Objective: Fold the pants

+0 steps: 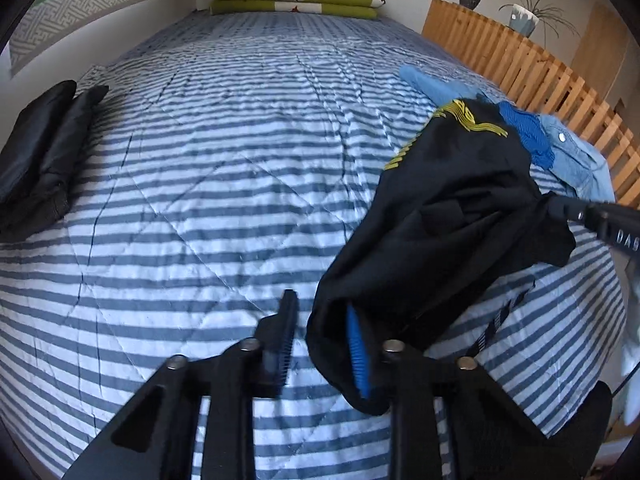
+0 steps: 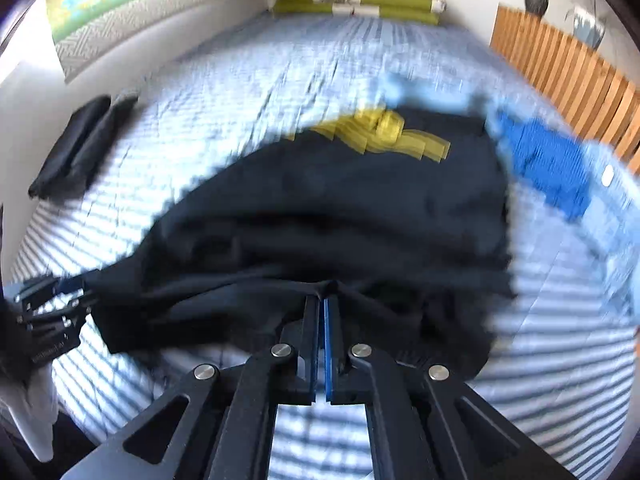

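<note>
The dark pants (image 1: 448, 216) hang in the air above the striped bed (image 1: 224, 168), stretched between the two tools. The right hand-held gripper (image 2: 322, 312) has its two fingers pressed together on a fold of the dark cloth straight ahead of it, so it is clamped on the pants. The left hand-held gripper (image 1: 324, 344) stands with its fingers apart — the cloth drapes over and around its right-hand finger, but nothing is pinched between the two, and whether that finger carries any weight cannot be told.

From the left hand-held gripper the pants lie ahead and to the right, their long axis running away from it toward the pile of blue clothes (image 1: 560, 148) beyond. From the right hand-held gripper the cloth spreads forward and out to both sides, though that view is blurred.

The next move probably turns on this: the waist edge sits right at the left fingers, so closing them there would give a second hold — then the pants could be spread flat on the bed ahead.
</note>
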Available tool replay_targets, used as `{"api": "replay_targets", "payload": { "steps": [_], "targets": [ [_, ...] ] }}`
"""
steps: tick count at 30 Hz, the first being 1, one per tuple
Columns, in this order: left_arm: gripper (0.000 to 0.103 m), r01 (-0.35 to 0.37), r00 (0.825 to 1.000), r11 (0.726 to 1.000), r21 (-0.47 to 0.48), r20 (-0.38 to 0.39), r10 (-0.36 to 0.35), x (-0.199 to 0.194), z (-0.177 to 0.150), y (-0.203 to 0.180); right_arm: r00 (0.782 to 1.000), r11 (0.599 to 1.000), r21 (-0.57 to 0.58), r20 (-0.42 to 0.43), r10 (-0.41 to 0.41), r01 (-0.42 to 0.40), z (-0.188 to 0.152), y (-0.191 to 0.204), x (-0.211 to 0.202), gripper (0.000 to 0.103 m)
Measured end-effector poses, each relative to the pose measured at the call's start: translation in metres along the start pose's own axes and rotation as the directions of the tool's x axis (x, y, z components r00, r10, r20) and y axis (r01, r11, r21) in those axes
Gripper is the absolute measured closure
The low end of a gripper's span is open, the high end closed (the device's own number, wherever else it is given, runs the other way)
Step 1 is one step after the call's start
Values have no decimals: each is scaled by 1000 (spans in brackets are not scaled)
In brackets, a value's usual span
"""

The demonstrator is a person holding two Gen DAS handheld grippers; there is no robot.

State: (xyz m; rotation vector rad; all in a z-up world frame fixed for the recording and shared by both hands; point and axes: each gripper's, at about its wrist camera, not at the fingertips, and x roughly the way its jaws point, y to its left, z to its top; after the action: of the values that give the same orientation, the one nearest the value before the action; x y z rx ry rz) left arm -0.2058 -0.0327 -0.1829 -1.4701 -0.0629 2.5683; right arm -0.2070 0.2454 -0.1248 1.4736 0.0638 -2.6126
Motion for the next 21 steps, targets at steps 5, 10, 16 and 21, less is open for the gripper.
{"api": "replay_targets", "payload": {
  "steps": [5,10,16,21],
  "targets": [
    [102,-22,998,999,-26,52,23,-14,14,13,997,997,59,57,54,-58,29,-8,-25,101],
    [103,7,987,996,-86,158,7,-58,27,34,983,990,9,125,138,-140,36,17,-70,101],
    [67,43,979,993,-113,202,-20,-81,23,48,958,972,-115,180,225,-207,55,68,-108,101],
    [59,55,987,998,-28,150,-51,-63,17,25,972,976,-135,136,191,-172,88,99,-60,101]
  ]
}}
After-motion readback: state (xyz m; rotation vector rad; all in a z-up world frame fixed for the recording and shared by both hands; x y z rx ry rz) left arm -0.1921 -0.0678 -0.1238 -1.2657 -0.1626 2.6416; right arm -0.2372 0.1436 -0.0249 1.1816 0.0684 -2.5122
